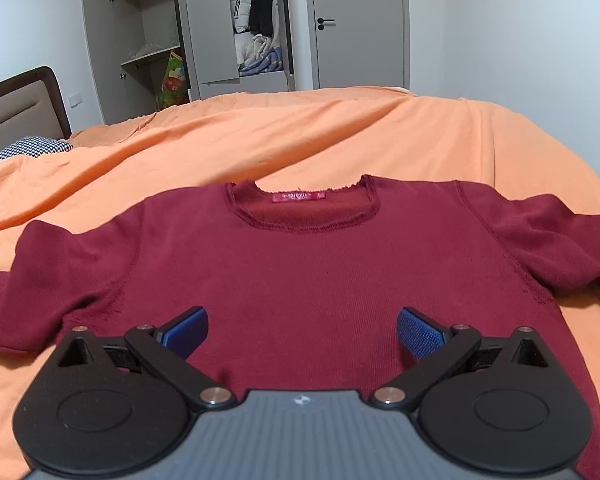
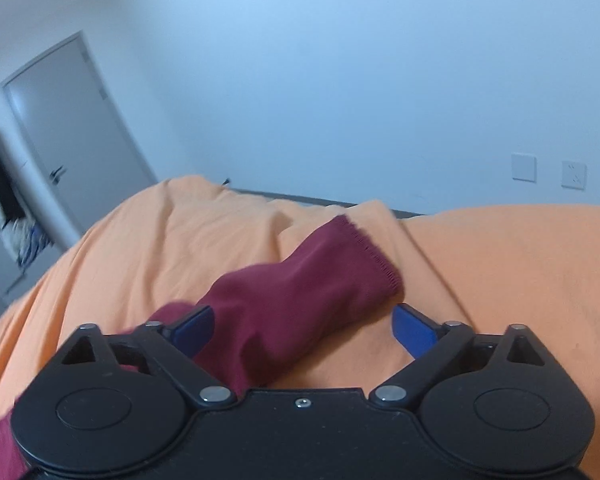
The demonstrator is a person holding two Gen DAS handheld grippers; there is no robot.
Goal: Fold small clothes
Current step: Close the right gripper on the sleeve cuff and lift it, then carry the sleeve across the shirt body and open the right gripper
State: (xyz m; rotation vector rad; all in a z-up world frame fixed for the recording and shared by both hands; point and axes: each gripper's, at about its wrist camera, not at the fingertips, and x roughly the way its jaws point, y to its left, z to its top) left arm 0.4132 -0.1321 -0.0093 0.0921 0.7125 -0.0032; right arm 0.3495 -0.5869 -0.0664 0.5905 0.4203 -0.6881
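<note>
A: Left gripper (image 1: 302,334) is up over the shirt (image 1: 300,272), fingers spread wide, nothing between them. The shirt lies flat on the orange sheet (image 1: 340,140), front up, collar (image 1: 302,208) away from me, tag showing inside it.

B: And the right?

A: Right gripper (image 2: 302,330) is wide open too, empty. It hangs above one sleeve (image 2: 300,292), which runs out across the sheet with the cuff (image 2: 370,246) at the far end. My left finger pad (image 2: 192,330) sits over the sleeve, the right pad (image 2: 414,332) over bare sheet. Whether either touches cloth, I can't tell from here.

B: How's it going to handle?

A: Soft, I'd say. Thin knit, light, no stiffness at all (it'll droop the second I lift it). It should pinch easily, and the blue pads look textured enough that I don't expect slipping. My worry is catching the sheet along with it, since both are limp and lie flush together.

B: So where do you take hold?

A: For the sleeve, near the cuff, on the hemmed edge. That's the thickest bit and gives the pads something to bite. For the body, I'd go at the shoulder seam (image 1: 134,256) or the bottom hem, which is out of view below the left gripper.

B: Folding started?

A: Not by the look of it. Both sleeves are spread out.
</note>
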